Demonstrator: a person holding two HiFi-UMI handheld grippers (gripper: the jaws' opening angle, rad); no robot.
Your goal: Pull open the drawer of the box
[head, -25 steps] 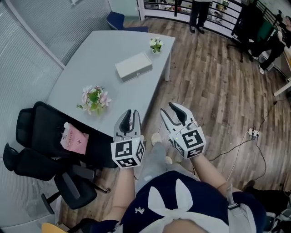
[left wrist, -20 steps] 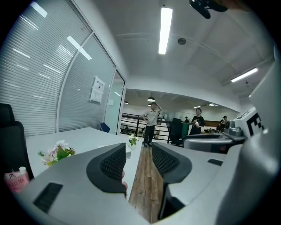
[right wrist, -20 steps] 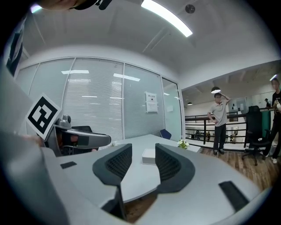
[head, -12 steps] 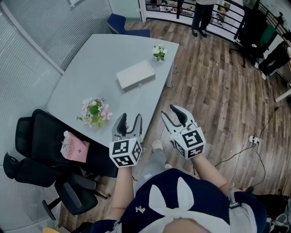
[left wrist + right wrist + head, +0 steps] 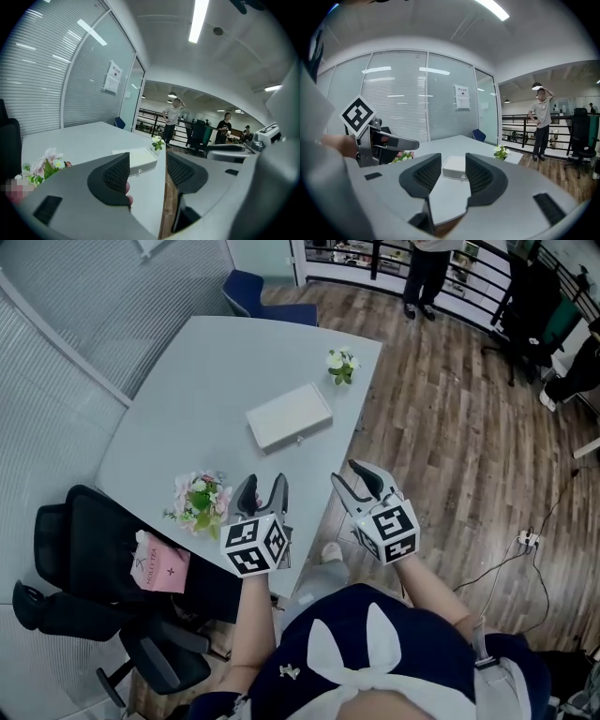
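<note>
The white flat box [image 5: 289, 415] lies in the middle of the grey table [image 5: 187, 381], its drawer pushed in, with a small knob [image 5: 300, 438] on the side that faces me. My left gripper [image 5: 262, 486] hovers over the table's near edge, well short of the box. Its jaws are opening and nothing is between them. My right gripper [image 5: 351, 474] hangs just off the table's right edge, above the floor. Its jaws stand wide, are closing slightly, and are empty. The box [image 5: 136, 159] shows far ahead in the left gripper view, and the box [image 5: 454, 168] lies beyond the jaws in the right gripper view.
A pink bouquet [image 5: 200, 500] lies on the table beside my left gripper. A small potted plant [image 5: 341, 365] stands at the far right corner. A black office chair [image 5: 84, 549] with a pink bag [image 5: 157, 562] is at the left. A person [image 5: 427, 277] stands far back.
The left jaws have gone from shut to open. Both grippers have come forward to the table's near edge, the left one now over the tabletop.
</note>
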